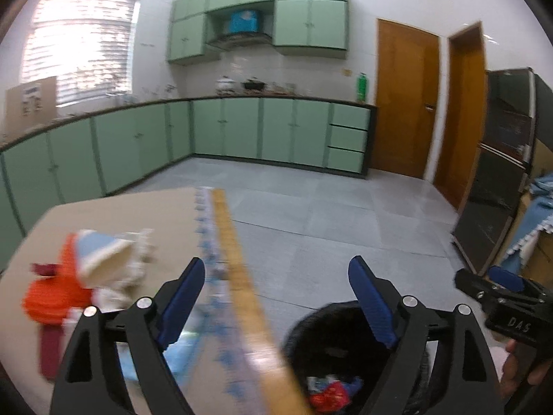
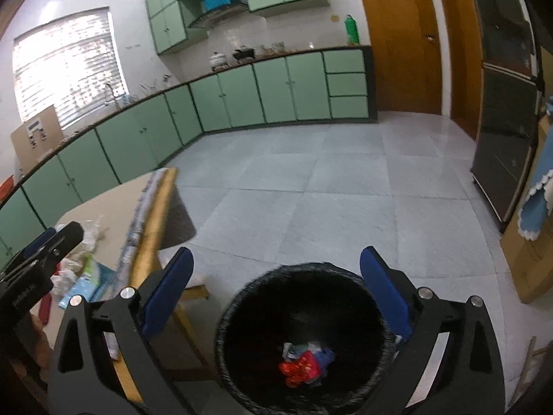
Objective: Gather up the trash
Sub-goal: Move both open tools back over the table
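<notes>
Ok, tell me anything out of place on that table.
Loose trash lies heaped on the table: an orange wrapper, crumpled white plastic and a light blue packet. The bin beside it holds only a few pieces.

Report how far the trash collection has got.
Done: some wrappers already lie at the bottom of the black bin. In hand: nothing; the left gripper and right gripper are both open and empty. Left: an orange and white pile of trash sits on the table.
</notes>
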A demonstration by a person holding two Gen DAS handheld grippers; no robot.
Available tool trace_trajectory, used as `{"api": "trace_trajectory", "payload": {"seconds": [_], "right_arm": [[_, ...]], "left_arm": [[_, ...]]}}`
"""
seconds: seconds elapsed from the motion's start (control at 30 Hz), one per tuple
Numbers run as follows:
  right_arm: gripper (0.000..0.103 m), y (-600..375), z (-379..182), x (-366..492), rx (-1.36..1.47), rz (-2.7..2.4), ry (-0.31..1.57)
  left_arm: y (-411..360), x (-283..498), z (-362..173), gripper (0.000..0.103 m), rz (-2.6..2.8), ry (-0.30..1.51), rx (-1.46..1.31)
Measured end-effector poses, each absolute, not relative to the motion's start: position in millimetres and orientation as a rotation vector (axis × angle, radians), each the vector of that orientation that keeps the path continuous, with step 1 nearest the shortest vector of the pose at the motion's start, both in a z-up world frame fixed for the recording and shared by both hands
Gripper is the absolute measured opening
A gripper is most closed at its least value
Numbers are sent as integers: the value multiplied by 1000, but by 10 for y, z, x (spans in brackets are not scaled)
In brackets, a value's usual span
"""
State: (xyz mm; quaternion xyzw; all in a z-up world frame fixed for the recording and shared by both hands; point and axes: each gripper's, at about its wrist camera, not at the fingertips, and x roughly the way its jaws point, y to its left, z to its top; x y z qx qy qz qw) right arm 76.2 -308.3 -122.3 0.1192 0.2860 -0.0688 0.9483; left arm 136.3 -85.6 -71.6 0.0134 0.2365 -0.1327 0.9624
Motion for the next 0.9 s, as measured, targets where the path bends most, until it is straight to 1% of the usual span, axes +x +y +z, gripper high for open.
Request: {"api": "trace_trajectory", "payload": {"seconds": [0.23,0.43,0.63,0.9], "right_arm": [[94,-2436,-1185,916,260,-48,565],[94,-1705,-1265,1020,212,38,558],[94,-1087,-1341,1070,132,101,562],[94,-562,-1499,1113,62,142,596]], "left_arm": [[106,1223,-680,84,-47,478,13],[757,1117,-802,84,104,497,-10],[1120,1035,-897,84,178,513,-31],[1297,1015,-1016,84,199,552,-60]]}}
